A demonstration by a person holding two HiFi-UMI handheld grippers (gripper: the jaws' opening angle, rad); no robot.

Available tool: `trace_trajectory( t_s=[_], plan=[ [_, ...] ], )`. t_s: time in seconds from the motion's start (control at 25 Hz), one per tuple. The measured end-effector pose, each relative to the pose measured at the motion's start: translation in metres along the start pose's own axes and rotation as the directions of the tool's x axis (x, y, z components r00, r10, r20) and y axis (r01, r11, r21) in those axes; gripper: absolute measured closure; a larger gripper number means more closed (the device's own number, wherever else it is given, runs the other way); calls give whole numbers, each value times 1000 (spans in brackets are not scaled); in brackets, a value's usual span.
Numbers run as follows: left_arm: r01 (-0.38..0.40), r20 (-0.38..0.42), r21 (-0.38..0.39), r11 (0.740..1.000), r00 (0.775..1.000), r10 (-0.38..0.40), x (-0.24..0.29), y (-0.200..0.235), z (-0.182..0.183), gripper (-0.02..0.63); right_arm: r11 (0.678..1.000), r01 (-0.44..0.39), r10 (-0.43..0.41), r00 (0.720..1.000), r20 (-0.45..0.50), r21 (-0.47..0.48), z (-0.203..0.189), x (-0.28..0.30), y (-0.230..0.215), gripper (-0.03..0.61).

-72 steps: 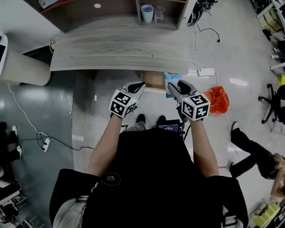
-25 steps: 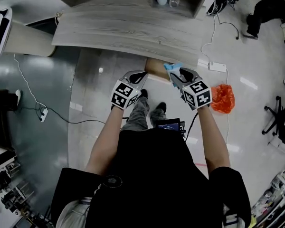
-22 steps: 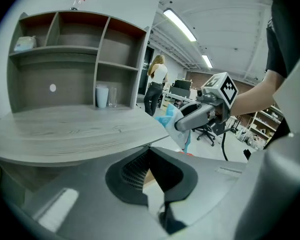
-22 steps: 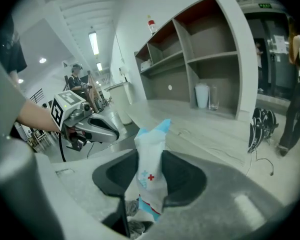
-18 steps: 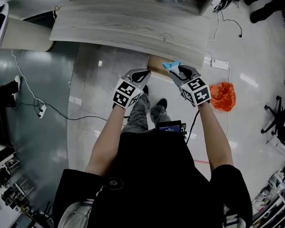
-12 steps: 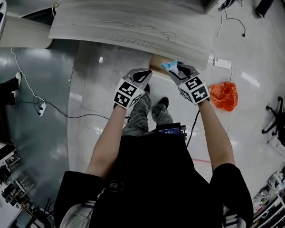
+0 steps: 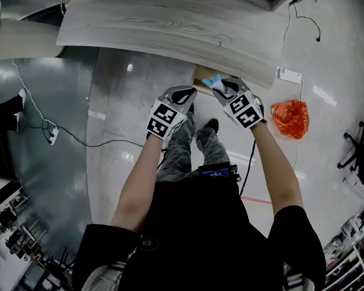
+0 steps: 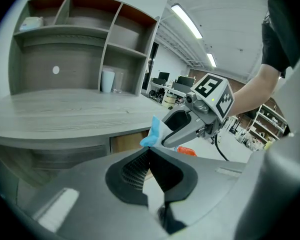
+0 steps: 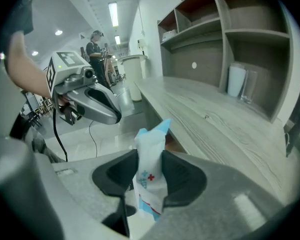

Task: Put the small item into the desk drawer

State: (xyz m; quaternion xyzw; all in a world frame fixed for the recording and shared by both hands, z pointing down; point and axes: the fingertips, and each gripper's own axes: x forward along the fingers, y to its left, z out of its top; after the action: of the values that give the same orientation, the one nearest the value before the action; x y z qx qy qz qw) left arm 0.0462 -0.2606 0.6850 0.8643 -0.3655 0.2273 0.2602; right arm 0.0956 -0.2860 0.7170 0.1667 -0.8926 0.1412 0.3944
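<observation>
My right gripper (image 7: 222, 87) is shut on a small blue-and-white packet (image 7: 210, 81) that bears a red cross. It is held just in front of the wood-grain desk (image 7: 170, 23), by the tan drawer front (image 7: 201, 74) under the desk's edge. In the right gripper view the packet (image 9: 151, 171) stands upright between the jaws of the right gripper (image 9: 150, 156). My left gripper (image 7: 184, 93) hovers just to the left, jaws together and holding nothing. The left gripper view shows the left gripper (image 8: 149, 150), the packet (image 8: 153, 133) and the drawer front (image 8: 129, 142) beyond it.
An orange bag (image 7: 294, 115) and a white power strip (image 7: 289, 74) lie on the floor to the right. A cable (image 7: 48, 132) trails at left. A shelf unit on the desk holds a white cup (image 9: 236, 81) and a glass (image 9: 250, 86). My legs stand below the grippers.
Both grippers have moved forward toward the desk's front edge. The right one carries the packet and is now close to the tan drawer front. The left stays shut.
</observation>
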Motion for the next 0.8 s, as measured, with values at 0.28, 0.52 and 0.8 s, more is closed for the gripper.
trace_trajectory(
  t_s=[0.28, 0.52, 0.8],
  plan=[
    [22, -20, -5, 1000, 1000, -22, 11, 2, -20, 621, 996, -21, 16, 998, -68, -82, -13, 28, 6, 422],
    [27, -28, -20, 999, 999, -28, 19, 5, -34, 621, 993, -33, 19, 992, -123, -110, -29, 52, 6, 422],
    [33, -42, -34, 999, 999, -34, 20, 13, -46, 621, 988, -47, 20, 983, -180, -145, -37, 82, 5, 422]
  ],
)
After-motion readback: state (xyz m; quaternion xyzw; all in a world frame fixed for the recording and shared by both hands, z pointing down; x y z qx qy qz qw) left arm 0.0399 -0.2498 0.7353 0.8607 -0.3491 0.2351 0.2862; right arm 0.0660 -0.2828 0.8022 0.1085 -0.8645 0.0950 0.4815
